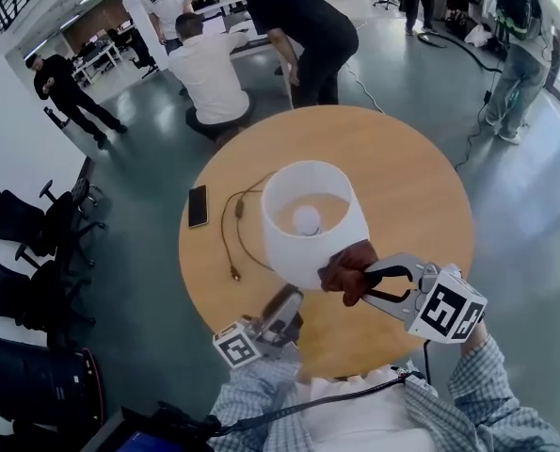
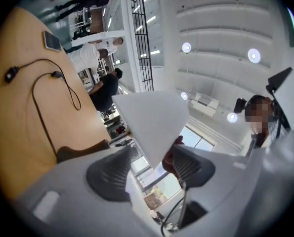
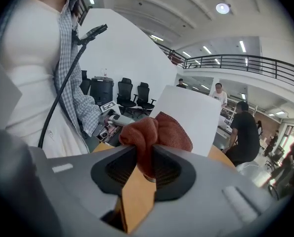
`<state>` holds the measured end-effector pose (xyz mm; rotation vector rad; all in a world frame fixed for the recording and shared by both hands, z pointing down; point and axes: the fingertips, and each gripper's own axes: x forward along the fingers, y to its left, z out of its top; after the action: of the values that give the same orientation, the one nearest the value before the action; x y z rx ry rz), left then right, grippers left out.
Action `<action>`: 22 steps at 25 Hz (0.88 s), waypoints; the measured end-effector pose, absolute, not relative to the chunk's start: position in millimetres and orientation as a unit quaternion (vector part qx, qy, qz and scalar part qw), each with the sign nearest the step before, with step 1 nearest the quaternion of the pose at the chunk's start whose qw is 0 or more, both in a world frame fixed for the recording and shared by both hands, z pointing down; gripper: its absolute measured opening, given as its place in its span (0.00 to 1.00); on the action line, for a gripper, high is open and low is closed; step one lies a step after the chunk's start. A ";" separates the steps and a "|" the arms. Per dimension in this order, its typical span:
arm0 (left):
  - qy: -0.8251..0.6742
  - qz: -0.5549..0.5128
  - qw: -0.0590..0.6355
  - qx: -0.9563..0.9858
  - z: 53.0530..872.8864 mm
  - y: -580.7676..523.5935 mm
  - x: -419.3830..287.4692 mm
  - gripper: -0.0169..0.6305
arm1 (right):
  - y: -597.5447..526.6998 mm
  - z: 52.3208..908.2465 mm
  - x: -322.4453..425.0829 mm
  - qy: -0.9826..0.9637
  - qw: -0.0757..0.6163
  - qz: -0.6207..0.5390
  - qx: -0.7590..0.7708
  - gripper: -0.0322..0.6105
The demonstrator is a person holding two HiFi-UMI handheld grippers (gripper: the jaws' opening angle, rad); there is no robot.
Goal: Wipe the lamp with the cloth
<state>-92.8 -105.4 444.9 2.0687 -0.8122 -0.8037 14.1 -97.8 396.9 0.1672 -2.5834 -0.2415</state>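
Wiping looks early: right tongs (image 3: 146, 158) clamp rust-red cloth (image 3: 159, 131) against white drum-shaded lamp (image 1: 303, 238); left tongs (image 2: 149, 169) wide open, shade (image 2: 151, 120) between, ungripped.

A round wooden table (image 1: 407, 191) stands on a smooth grey floor (image 1: 148, 215). Black office chairs (image 1: 30, 224) line the white wall (image 1: 7, 130) at left. Beyond the table, people (image 1: 209, 73) gather at a white desk (image 1: 245, 38). Round ceiling lights (image 2: 254, 56) are lit. A black-railed balcony (image 3: 245, 63) runs overhead. Cables (image 1: 463, 50) lie across the floor at upper right.
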 end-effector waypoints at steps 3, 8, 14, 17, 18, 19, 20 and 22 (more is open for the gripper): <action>-0.361 -0.261 0.356 0.821 451.6 -96.7 -109.8 0.42 | -97.0 395.5 17.6 -0.958 0.266 -0.090 0.061 0.21; -0.404 -0.110 0.249 0.873 416.0 -96.4 -130.4 0.42 | -96.8 392.5 17.4 -0.957 0.266 -0.099 0.053 0.21; -0.383 0.057 0.088 0.918 360.4 -115.0 -122.8 0.43 | -100.2 395.5 17.3 -0.959 0.261 -0.099 0.051 0.21; -0.349 0.149 -0.001 0.925 336.0 -121.9 -110.6 0.43 | -101.5 399.0 17.9 -0.961 0.256 -0.093 0.050 0.21; -0.334 0.182 -0.033 0.924 329.6 -123.3 -106.2 0.43 | -101.7 399.6 17.9 -0.961 0.256 -0.093 0.049 0.21; -0.318 0.214 -0.064 0.922 323.7 -124.7 -102.1 0.43 | -101.8 399.9 17.8 -0.961 0.256 -0.094 0.047 0.21; -0.300 0.245 -0.092 0.917 318.7 -126.4 -98.1 0.43 | -101.9 399.9 17.4 -0.961 0.257 -0.096 0.045 0.21; -0.262 0.308 -0.132 0.905 313.9 -129.3 -89.6 0.43 | -103.0 398.7 16.4 -0.960 0.258 -0.099 0.042 0.21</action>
<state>-89.6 -129.3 313.9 3.1110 -0.9010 1.0582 16.4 -103.0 398.7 0.1127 -2.6034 -0.2676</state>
